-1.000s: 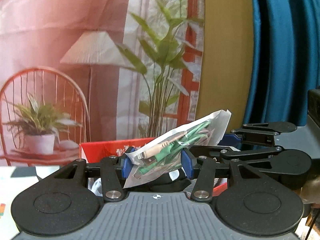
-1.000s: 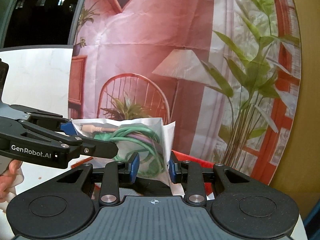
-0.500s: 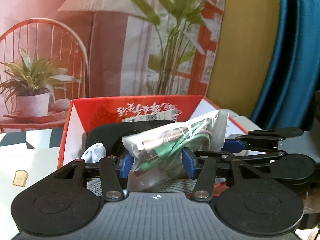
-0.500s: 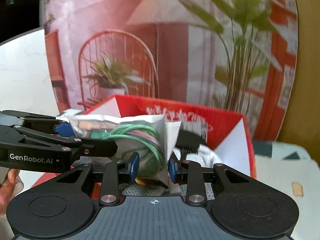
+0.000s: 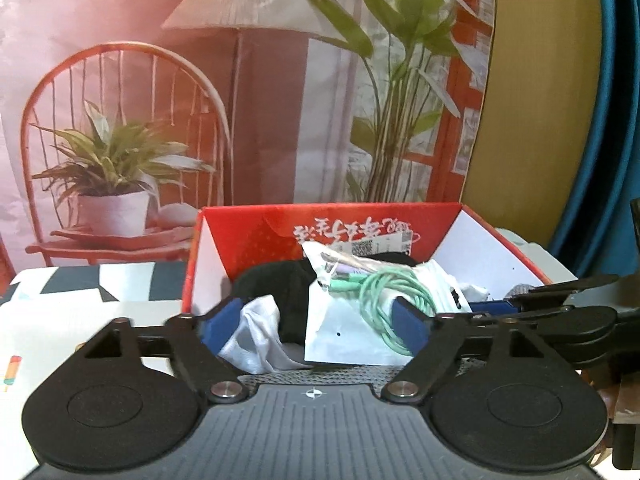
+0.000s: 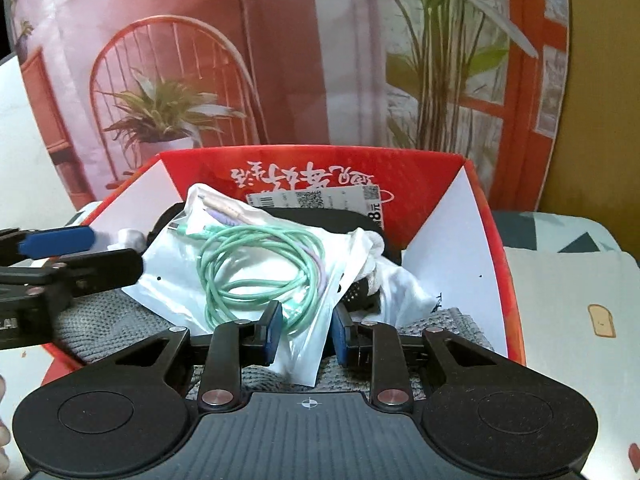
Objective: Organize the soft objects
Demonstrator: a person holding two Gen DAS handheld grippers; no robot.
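Observation:
A clear plastic bag with a coiled green cable (image 5: 372, 312) (image 6: 256, 268) lies inside the red cardboard box (image 5: 256, 236) (image 6: 492, 216), on top of black, white and grey soft items. My left gripper (image 5: 316, 326) is open, its fingers spread wide on either side of the bag. My right gripper (image 6: 306, 330) is partly open around the bag's near corner, with a gap at each pad. The left gripper's blue-tipped finger (image 6: 56, 242) shows at the left of the right wrist view.
The box holds a black cloth (image 5: 276, 284), a white cloth (image 5: 256, 332) and a grey knit item (image 6: 100, 320). It stands on a patterned table cover (image 6: 568, 280) before a printed backdrop with a chair and plants. A blue curtain (image 5: 612, 120) hangs at right.
Both grippers lowered the bag into the box. The left gripper opened wide and let go of the bag. The right gripper's jaws loosened around the bag's corner.

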